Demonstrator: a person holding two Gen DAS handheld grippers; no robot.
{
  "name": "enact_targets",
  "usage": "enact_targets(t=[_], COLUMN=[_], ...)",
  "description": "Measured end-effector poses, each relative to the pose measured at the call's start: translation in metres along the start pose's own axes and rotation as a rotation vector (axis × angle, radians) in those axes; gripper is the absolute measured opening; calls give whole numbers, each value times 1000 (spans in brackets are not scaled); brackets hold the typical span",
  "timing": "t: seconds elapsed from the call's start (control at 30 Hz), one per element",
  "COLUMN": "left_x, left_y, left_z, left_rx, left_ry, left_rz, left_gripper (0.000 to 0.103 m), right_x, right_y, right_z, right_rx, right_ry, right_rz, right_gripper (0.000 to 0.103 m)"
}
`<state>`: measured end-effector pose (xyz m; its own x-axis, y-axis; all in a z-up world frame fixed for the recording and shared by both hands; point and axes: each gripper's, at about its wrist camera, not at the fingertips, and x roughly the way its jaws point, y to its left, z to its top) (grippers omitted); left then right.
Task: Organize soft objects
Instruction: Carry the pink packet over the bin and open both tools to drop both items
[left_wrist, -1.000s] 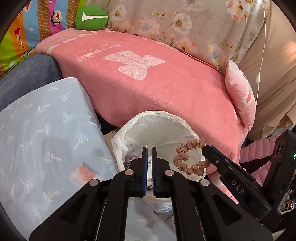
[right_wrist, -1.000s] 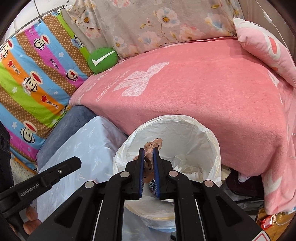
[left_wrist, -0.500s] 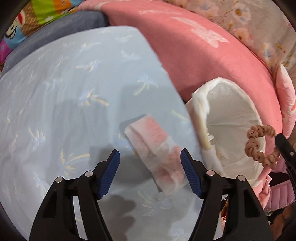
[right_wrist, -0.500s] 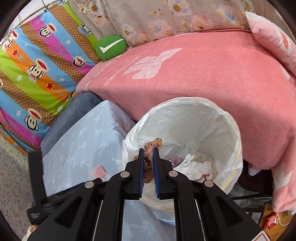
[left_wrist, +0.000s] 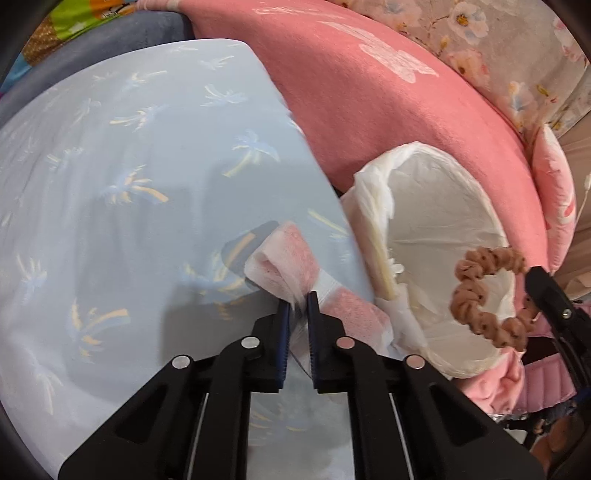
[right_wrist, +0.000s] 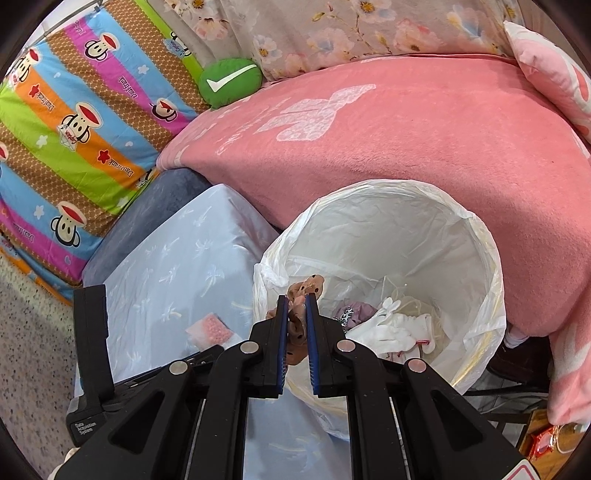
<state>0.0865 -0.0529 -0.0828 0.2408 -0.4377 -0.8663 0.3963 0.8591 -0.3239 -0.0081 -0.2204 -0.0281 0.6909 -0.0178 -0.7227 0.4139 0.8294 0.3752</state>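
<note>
My left gripper is shut on the middle of a small pink and white cloth that lies on the light blue palm-print sheet, just left of the bin. A white-lined bin stands against the pink blanket. Over its near-left rim, my right gripper is shut on a brown dotted scrunchie. The left wrist view shows the scrunchie hanging over the bin. The right wrist view shows the pink cloth small, beside the left gripper's body.
Inside the bin lie a white cloth and a purple patterned piece. A pink blanket covers the bed behind, with a green cushion and a pink pillow. A striped cartoon quilt hangs at the left.
My left gripper swung from the bin to the blue sheet, opened around the pink cloth, then shut on it. My right gripper kept hold of the scrunchie, now lower over the bin.
</note>
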Motion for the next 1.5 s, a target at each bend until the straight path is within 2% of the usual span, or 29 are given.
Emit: enact_targets(t=[0.1,0.4,0.7,0.97,1.0,1.03,1.07,1.1,1.13,1.17,1.27,1.43,1.5], left_x=[-10,-46,-57,-56,-55,-56,-57,-57,-59,-61,-63,-66,-66], left_y=[-8,-41,-90,-113,-115,-117,-117,-117,-115,-114,-111,-100,-96], left_z=[1,12,32,40,41,42,42,43,43,43,43,42,40], left_rx=[32,92,180,208,213,217,220,217,211,204,210,198,196], left_ry=[-23,-78,-114,-125,-124,-124,-126,-134,-145,-160,-180,-201,-207], left_rz=[-1,-92,-169,-219,-221,-217,-210,-192,-179,-166,-137,-88,-65], left_gripper=[7,7,7,10,12,18,31,39,53,59,60,60,60], right_x=[-3,-17,-32,-39,-40,-40,-40,-41,-41,-42,-42,-40,-39], right_y=[-2,-16,-34,-44,-45,-46,-46,-46,-46,-46,-44,-40,-37], right_z=[2,13,25,30,31,31,32,33,34,34,35,35,35], right_rx=[-1,18,49,65,68,71,72,72,72,72,70,59,47], right_ry=[-7,-49,-91,-111,-114,-116,-118,-120,-124,-128,-130,-131,-127], right_rz=[-4,-25,-57,-77,-79,-79,-79,-82,-83,-84,-83,-77,-74], right_gripper=[9,9,9,10,11,12,14,15,15,15,15,25,26])
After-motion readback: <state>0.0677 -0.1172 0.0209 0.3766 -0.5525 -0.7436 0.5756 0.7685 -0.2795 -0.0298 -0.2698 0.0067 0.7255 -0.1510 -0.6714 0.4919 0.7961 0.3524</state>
